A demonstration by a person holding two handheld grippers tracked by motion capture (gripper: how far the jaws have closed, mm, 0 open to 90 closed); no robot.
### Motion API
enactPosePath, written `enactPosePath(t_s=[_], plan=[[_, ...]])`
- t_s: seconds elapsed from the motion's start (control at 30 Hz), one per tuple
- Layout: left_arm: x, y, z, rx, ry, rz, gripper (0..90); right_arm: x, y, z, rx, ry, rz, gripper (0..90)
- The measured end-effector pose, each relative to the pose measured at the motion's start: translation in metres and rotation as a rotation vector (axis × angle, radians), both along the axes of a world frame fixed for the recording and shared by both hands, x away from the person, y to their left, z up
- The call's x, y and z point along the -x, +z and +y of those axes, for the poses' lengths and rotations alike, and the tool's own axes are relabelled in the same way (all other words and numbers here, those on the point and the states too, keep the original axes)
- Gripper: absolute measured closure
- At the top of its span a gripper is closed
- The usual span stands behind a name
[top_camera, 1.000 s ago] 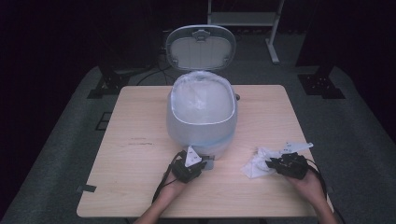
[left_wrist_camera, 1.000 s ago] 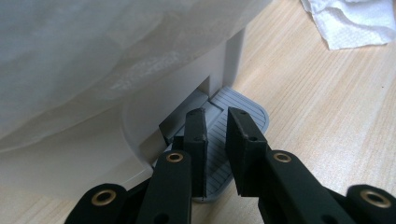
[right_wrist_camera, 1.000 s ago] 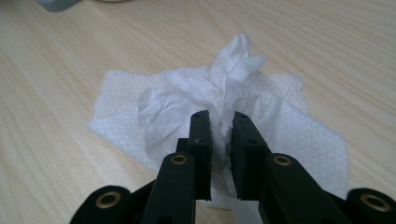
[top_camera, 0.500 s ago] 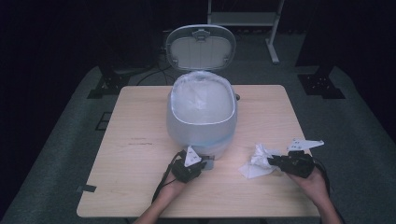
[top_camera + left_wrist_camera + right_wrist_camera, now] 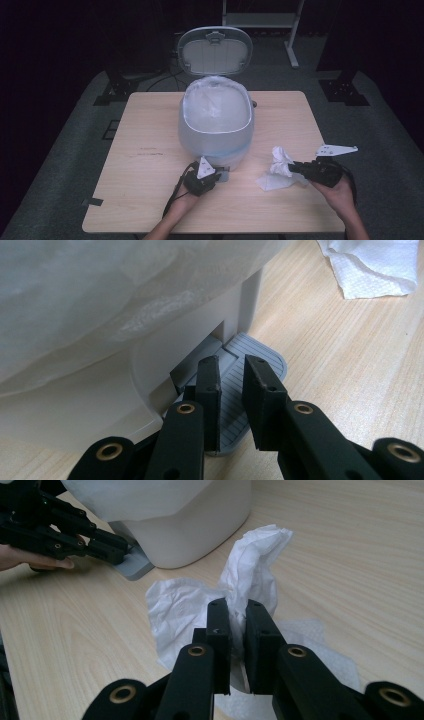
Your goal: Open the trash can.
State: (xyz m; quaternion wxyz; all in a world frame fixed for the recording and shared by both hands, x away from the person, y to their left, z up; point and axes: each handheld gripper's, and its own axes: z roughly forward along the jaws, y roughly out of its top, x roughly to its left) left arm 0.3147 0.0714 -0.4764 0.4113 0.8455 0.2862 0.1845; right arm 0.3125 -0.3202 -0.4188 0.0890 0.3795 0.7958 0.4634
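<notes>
The right gripper (image 5: 296,167) is clenched on a crumpled tissue (image 5: 280,159); in the right gripper view the jaws pinch a fold of the tissue (image 5: 250,575) between the pads, and its upper part stands up above them. The rest of the sheet trails down onto the table (image 5: 150,130), where a flat part lies spread under the gripper. This grip is near the table's right front edge, well to the right of the bin (image 5: 216,120).

The left gripper (image 5: 220,175) has its jaws nearly together with nothing between them. In the left gripper view its tips rest on the grey ribbed pedal (image 5: 260,357) at the foot of the bin (image 5: 150,370). The bin's lid (image 5: 216,50) stands open, tilted back, and a white liner (image 5: 215,102) fills the bin and folds over its rim.

No brand, label or writing can be read on the bin, the pedal or the tissue. A few faint dark marks on the table left of the bin are too small to make out.
</notes>
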Motion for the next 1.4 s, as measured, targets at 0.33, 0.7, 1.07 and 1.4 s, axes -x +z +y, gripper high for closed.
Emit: enactPosePath(t_s=[0.33, 0.7, 1.07, 1.4], plan=[[0.000, 0.000, 0.000, -0.001, 0.000, 0.000, 77.2, 0.000, 0.025, 0.002, 0.015, 0.031, 0.010, 82.4], [0.001, 0.000, 0.001, -0.002, 0.000, -0.002, 77.3, -0.002, 0.047, 0.007, 0.008, 0.056, 0.001, 82.9], [0.001, -0.001, 0.001, 0.004, -0.003, -0.002, 77.3, -0.002, 0.069, 0.008, -0.009, 0.078, -0.016, 83.1], [0.000, -0.001, 0.002, 0.006, -0.006, 0.000, 77.2, -0.002, 0.086, 0.009, -0.018, 0.092, -0.024, 83.0]])
